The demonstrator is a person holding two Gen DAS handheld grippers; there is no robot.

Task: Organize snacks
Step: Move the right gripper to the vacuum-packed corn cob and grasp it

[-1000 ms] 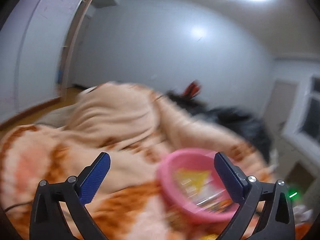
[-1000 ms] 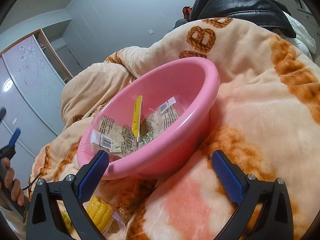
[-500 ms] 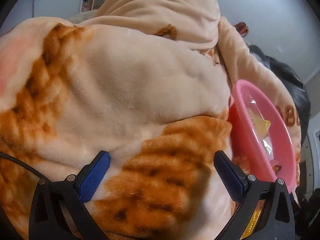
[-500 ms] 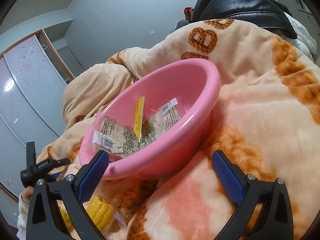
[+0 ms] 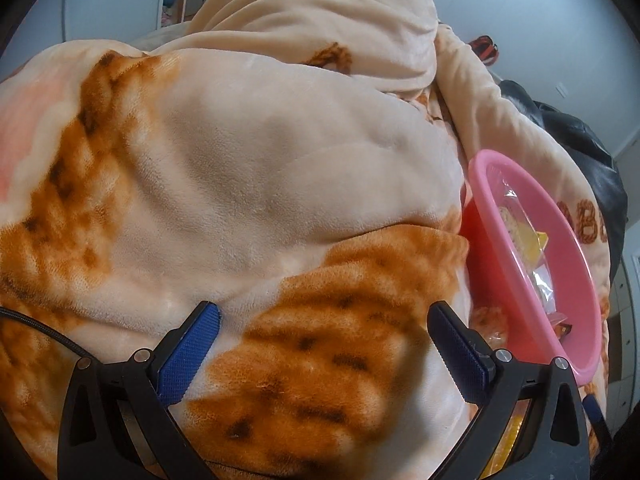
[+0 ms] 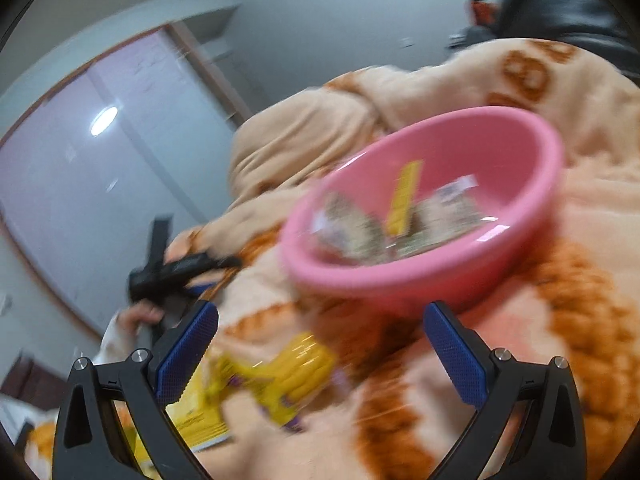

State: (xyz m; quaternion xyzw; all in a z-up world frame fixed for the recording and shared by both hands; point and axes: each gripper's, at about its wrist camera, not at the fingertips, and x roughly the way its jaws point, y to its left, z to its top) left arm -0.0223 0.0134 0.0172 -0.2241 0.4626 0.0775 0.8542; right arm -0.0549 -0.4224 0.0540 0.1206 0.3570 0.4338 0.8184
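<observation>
A pink plastic basin sits on a cream and orange blanket and holds several clear snack packets and a yellow packet. It also shows at the right of the left wrist view. A packaged corn cob and a flat yellow packet lie on the blanket in front of the basin. My right gripper is open and empty, above the corn cob; this view is blurred. My left gripper is open and empty over bare blanket, left of the basin. It also shows in the right wrist view.
The blanket is rumpled into high folds behind the basin. A black leather jacket lies at the far right. A sliding door and grey walls stand behind.
My left gripper swung down from facing the room to the blanket, now close over it. My right gripper pulled back and left, bringing the corn cob between its fingers.
</observation>
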